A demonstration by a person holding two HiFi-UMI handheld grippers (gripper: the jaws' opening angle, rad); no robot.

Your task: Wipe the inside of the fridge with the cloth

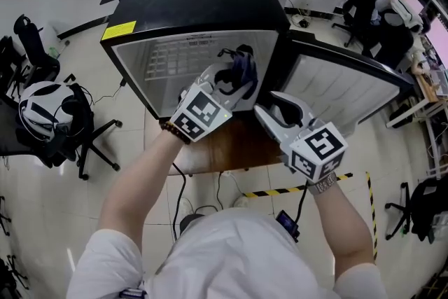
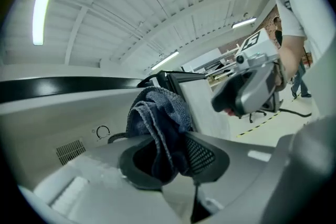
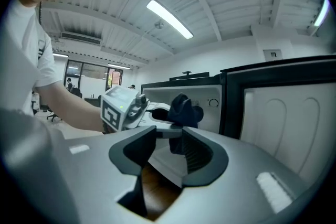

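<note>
The black fridge (image 1: pixel 203 3) stands open at 12 o'clock, with its door (image 1: pixel 343 84) swung out toward 2 o'clock. The left gripper (image 1: pixel 236 77) has its jaws squeezed on the blue cloth (image 1: pixel 243 66), right at the fridge's mouth. The right gripper (image 1: pixel 280 107), at 4 o'clock from it, has its jaws apart and holds nothing.

Cloth (image 2: pixel 159 113) is seen as rough dark-blue terry. Fridge (image 1: pixel 203 0) top is finished glossy black, w/ smooth white plastic lining inside; semi-gloss wood tabletop (image 1: pixel 236 145) is seen below fridge.
</note>
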